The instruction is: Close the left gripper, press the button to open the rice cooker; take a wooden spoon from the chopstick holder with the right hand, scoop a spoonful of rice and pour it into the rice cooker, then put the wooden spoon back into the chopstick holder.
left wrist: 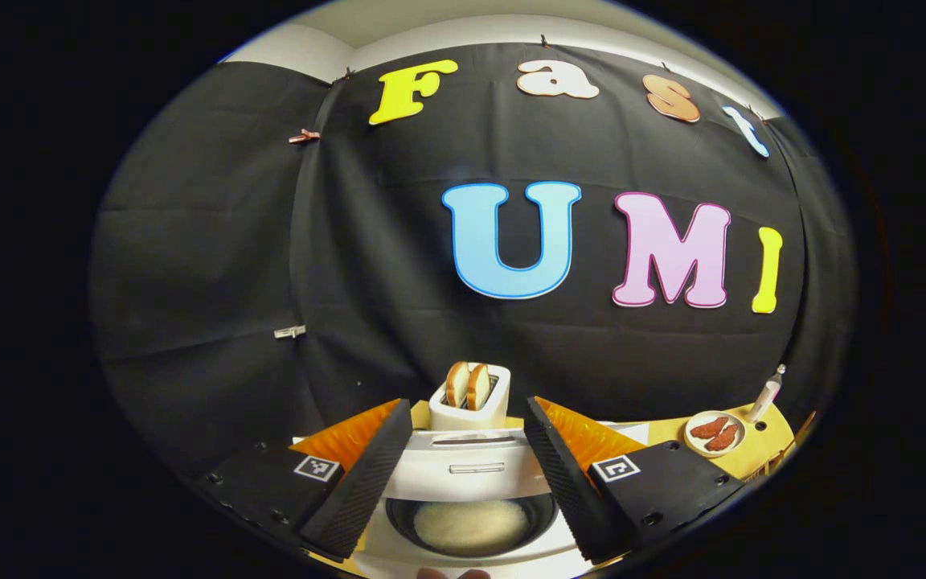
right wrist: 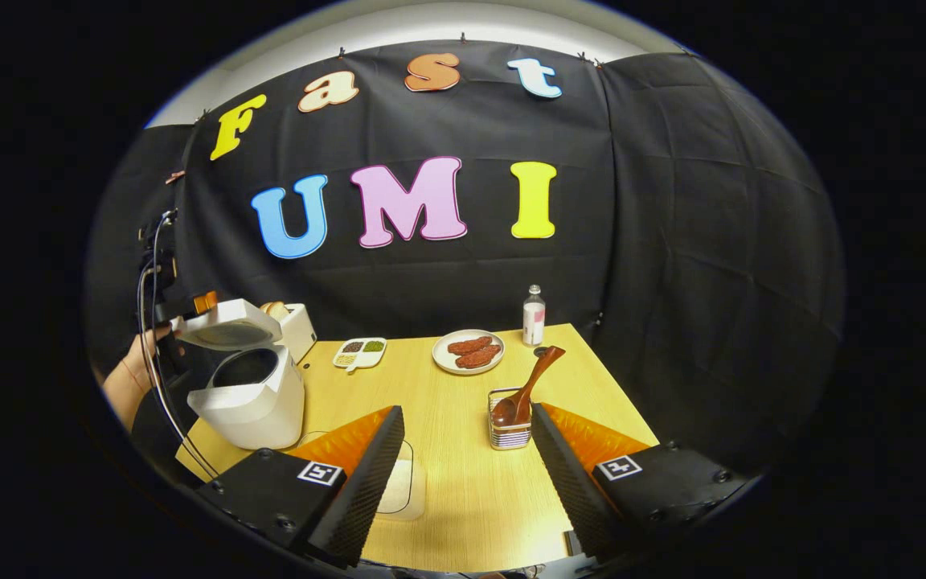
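Rice cooker (right wrist: 250,394) stood open, rice in its pot. Wooden spoon (right wrist: 526,386) leaned in the chopstick holder (right wrist: 510,430). My left gripper (left wrist: 463,474) and right gripper (right wrist: 463,466) gaped, holding nothing.

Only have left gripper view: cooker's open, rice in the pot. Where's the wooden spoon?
Observer: The wooden spoon stands leaning in the chopstick holder, untouched.
Operator: State of the other gripper?
Observer: The right gripper is open, holds nothing, and sits short of the holder.
Operator: Anything on the table between toaster and meat plate? A finger blocks me there.
Observer: A small sectioned dish lies there, with dark and green fillings.
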`<act>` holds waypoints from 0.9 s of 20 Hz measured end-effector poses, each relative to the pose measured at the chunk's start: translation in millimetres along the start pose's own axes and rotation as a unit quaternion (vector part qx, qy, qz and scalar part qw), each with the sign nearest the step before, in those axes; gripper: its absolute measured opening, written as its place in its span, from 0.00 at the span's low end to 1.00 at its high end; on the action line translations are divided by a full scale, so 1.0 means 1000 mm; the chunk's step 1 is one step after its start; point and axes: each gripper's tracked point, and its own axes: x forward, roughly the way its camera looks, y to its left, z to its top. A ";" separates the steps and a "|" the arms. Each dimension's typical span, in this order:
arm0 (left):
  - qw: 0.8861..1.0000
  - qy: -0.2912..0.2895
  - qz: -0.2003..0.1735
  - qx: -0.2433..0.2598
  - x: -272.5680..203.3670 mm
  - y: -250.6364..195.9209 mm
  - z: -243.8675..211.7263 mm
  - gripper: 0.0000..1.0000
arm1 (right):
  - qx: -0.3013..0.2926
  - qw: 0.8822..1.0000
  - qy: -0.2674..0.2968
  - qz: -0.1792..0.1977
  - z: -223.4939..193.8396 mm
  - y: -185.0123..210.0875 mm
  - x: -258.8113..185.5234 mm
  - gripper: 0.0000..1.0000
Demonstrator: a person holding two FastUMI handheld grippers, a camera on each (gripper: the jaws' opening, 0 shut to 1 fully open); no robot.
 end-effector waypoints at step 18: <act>0.996 0.087 0.016 0.003 -0.022 -0.007 -0.107 0.99 | -0.033 0.999 0.016 0.034 -0.017 0.042 -0.005 0.99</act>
